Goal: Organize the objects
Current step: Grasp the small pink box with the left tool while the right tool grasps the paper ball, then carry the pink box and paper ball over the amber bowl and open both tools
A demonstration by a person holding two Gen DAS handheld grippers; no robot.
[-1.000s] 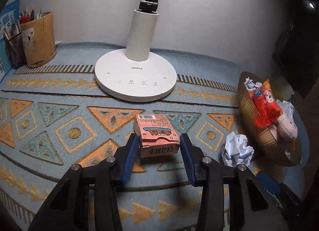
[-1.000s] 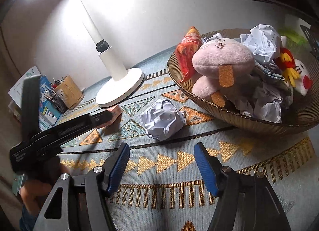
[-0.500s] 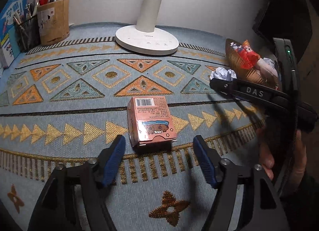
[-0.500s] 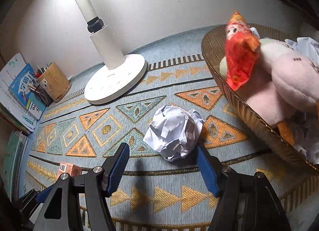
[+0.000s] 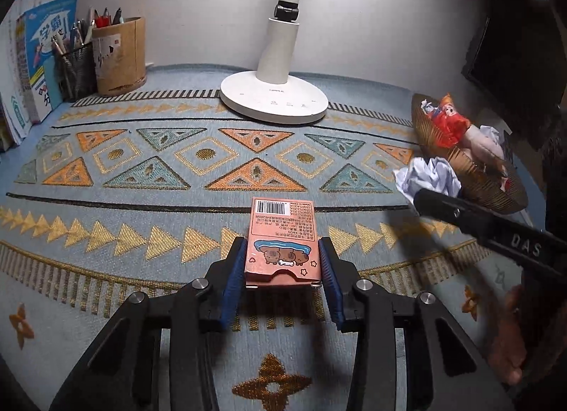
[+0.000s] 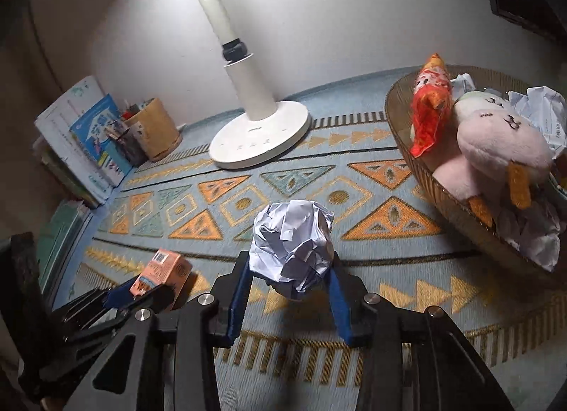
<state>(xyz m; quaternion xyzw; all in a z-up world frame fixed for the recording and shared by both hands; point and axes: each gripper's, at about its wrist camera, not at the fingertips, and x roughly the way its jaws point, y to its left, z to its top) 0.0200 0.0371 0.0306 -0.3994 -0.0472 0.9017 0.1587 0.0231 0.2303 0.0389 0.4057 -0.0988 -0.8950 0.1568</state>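
Both tongs now closing, left tongs [image 5: 283, 262] pinching pink box [image 5: 282, 233], right tongs [image 6: 288, 279] pinching paper ball [image 6: 292, 240]

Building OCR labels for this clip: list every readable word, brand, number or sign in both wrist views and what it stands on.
"DAS": on the black body of the right gripper, in the left wrist view.
"Made in China": beside the barcode on the pink box; its other print is too small to read.
Large characters on the blue book: too blurred to read.
Brand mark on the lamp base: too small.
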